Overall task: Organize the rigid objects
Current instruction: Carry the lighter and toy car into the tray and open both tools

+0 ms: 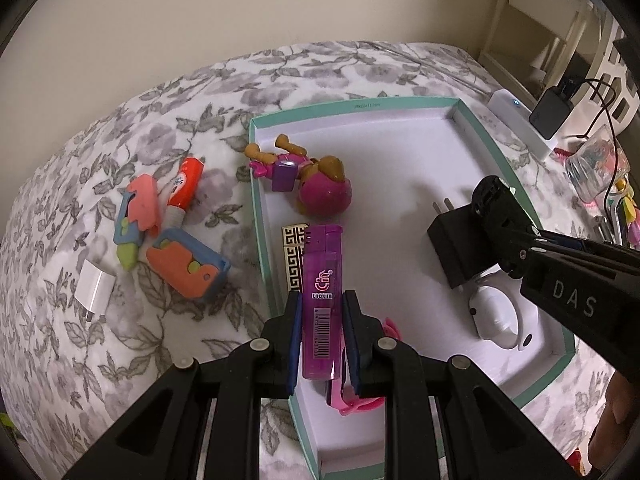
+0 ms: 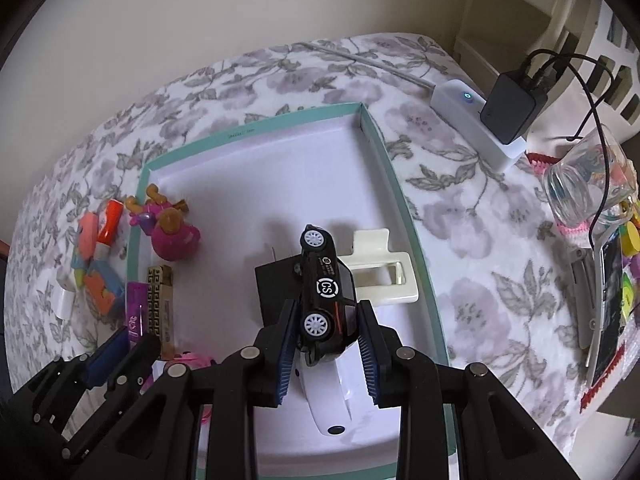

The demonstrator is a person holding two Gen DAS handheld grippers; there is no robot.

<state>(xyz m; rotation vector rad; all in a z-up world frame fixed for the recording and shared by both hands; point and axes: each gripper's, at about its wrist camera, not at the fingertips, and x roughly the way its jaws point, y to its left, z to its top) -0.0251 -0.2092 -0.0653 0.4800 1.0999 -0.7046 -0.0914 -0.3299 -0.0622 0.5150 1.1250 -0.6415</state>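
Midway through sorting: left gripper (image 1: 322,332) clamps a purple lighter (image 1: 322,304), right gripper (image 2: 327,344) a toy car (image 2: 326,292), above the half-filled tray (image 1: 360,102); several toys (image 1: 160,220) remain outside.

Right tongs (image 2: 328,340) gripping black toy car (image 2: 326,292), above teal-rimmed tray (image 2: 400,184)

Left gripper (image 1: 321,336) jaws clamped, right gripper (image 2: 328,344) jaws clamped

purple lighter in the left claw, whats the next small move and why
Probably lower it a little and open: the left claw holds the lighter already over the tray, beside the gold lighter, so release looks like the remaining step.
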